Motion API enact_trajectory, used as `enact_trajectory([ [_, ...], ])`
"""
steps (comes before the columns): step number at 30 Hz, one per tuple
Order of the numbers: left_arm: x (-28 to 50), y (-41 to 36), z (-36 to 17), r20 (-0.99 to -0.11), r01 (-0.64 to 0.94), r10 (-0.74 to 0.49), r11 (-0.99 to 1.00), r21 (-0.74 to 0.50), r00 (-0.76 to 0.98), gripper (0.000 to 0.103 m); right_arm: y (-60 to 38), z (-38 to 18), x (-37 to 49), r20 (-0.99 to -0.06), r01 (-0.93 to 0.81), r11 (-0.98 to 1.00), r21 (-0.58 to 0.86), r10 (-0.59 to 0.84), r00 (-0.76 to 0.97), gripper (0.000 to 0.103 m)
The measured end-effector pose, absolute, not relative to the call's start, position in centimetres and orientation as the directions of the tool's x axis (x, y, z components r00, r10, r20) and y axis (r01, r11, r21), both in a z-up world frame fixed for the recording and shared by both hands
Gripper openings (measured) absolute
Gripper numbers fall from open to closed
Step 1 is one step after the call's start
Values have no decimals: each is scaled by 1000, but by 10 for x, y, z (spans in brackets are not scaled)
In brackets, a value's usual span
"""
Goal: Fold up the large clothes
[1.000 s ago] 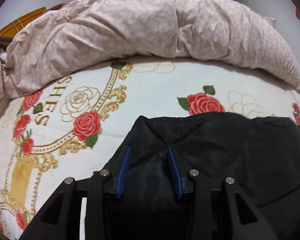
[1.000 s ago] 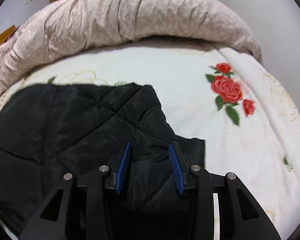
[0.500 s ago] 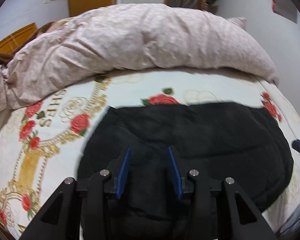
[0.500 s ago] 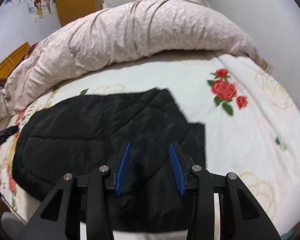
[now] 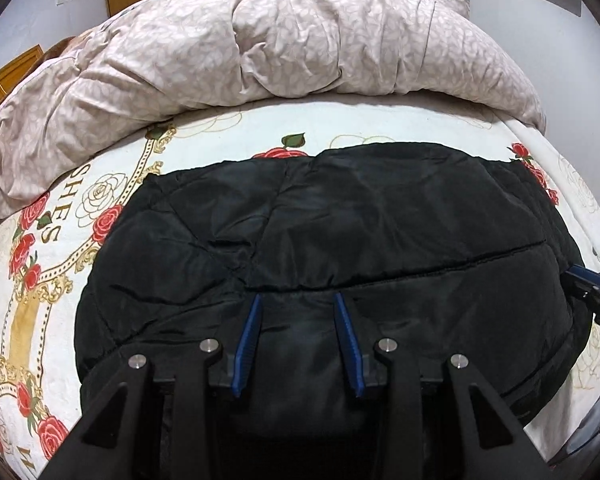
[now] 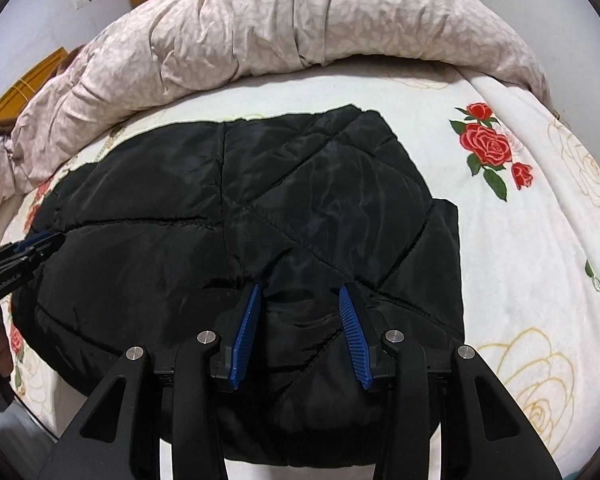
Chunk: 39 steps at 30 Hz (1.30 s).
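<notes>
The black jacket (image 5: 340,232) lies folded on the bed (image 5: 340,120), nearer its front edge, well clear of the duvet (image 5: 260,48) heaped along the back edge. The left gripper (image 5: 296,300) and right gripper (image 6: 300,292) each have their jaws part-spread with jacket cloth between them; whether the pads bite, I cannot tell. To fold well, keep both hands level and move them together, so the hem lands square and no bulge stays trapped. Count: one jacket, one duvet, two grippers.
</notes>
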<state>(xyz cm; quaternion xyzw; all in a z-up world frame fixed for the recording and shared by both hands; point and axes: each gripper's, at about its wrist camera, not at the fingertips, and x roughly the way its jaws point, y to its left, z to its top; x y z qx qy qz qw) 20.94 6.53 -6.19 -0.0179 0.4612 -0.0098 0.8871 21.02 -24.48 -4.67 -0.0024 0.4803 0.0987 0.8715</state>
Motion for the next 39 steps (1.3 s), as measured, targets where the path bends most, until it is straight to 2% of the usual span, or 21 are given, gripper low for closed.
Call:
enact_trajectory([
  [6,202,69,-52,-812,-7,-23,999,-33,583,40,-253,-33,203,-820,-175,979,100,181,544,51],
  [10,198,79,-46,-805,-16,-8,1000,-22,593,41,-261,-28,201,-810,-171,980,98,178,559,64],
  [22,188,157,-71,-825,-178,100,984,-1,556,46,-303,-51,206,-829,-64,994,91,111,548,65],
  [25,185,177,-82,-829,-224,113,975,-15,548,54,-315,-61,207,-834,-42,992,119,122,538,70],
  [29,181,192,-93,-827,-254,82,964,-75,555,66,-329,-73,207,-835,-13,984,177,157,527,72],
  [39,203,210,-128,-832,-295,-25,929,-224,555,80,-340,-104,237,-830,28,946,323,269,488,76],
])
